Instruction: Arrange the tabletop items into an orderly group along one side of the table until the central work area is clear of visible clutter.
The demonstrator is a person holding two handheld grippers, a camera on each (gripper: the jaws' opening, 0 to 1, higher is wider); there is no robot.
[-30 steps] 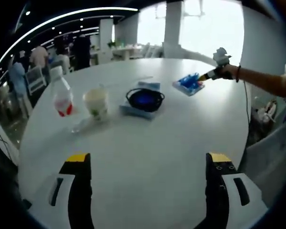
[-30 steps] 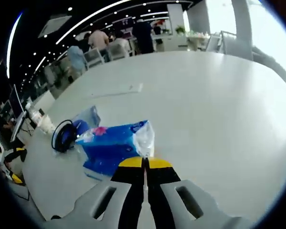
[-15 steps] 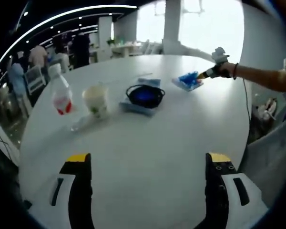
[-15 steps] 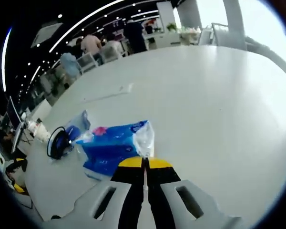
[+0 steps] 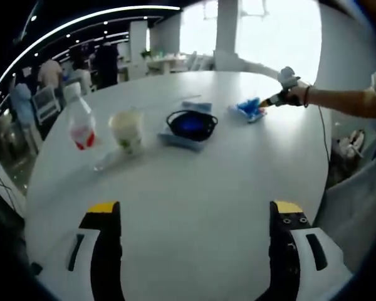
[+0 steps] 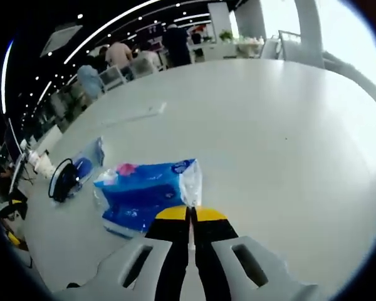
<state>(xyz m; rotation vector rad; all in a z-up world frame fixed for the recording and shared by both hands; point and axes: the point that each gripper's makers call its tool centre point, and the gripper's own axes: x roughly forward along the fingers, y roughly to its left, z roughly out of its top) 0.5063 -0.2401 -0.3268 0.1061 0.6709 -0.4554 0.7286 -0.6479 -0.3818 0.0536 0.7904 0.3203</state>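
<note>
My right gripper (image 6: 189,213) is shut on the clear end flap of a blue tissue pack (image 6: 147,193), which lies on the white table (image 6: 269,125) just ahead and to its left. In the left gripper view that same blue tissue pack (image 5: 249,108) sits at the far right of the table, with the right gripper (image 5: 271,100) and a person's hand at its edge. My left gripper (image 5: 194,210) hangs open over bare table near the front edge. A black bowl (image 5: 191,125) on a blue cloth, a pale cup (image 5: 126,130) and a clear bottle (image 5: 81,123) stand in a row.
A thin white strip (image 6: 141,114) lies farther back on the table. The black bowl (image 6: 62,180) and blue cloth (image 6: 89,157) sit left of the pack. People and chairs (image 5: 47,81) stand beyond the table's far edge. A grey chair (image 5: 363,194) is at the right.
The right gripper has dragged the tissue pack a little farther from the bowl, toward the table's far right. The left gripper has stayed put.
</note>
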